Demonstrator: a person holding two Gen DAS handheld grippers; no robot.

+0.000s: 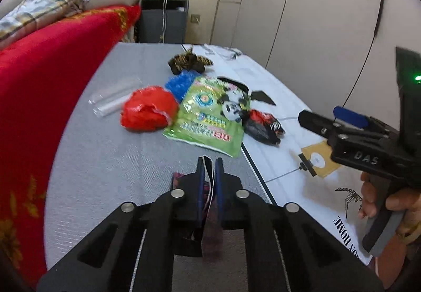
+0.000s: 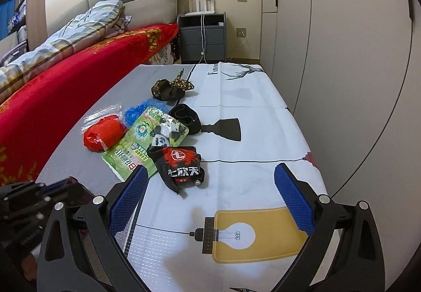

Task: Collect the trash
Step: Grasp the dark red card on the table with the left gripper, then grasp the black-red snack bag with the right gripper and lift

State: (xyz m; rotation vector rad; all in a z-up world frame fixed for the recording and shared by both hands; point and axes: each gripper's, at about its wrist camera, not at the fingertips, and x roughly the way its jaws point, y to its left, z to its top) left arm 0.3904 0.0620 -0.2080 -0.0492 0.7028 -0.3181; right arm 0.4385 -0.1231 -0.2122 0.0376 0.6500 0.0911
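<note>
On the table (image 2: 263,113) the trash lies in the middle: green panda bag (image 2: 142,144), red bag (image 2: 105,135), black wrapper (image 2: 181,165). The left hand-held gripper (image 1: 209,168) is clamped on a dark wrapper (image 1: 210,215); the right hand-held gripper (image 2: 210,187) stands wide apart near the black wrapper, probably the next piece to grasp

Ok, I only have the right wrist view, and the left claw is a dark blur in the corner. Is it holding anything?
Observer: Yes. The left claw is shut on a thin dark wrapper with a pale edge.
Operator: What is in front of it?
Observer: The grey mat, with the green bag just beyond its tips.
Operator: Anything on my own claw I can't see?
Observer: A green light glows on the housing behind the right claw.
</note>
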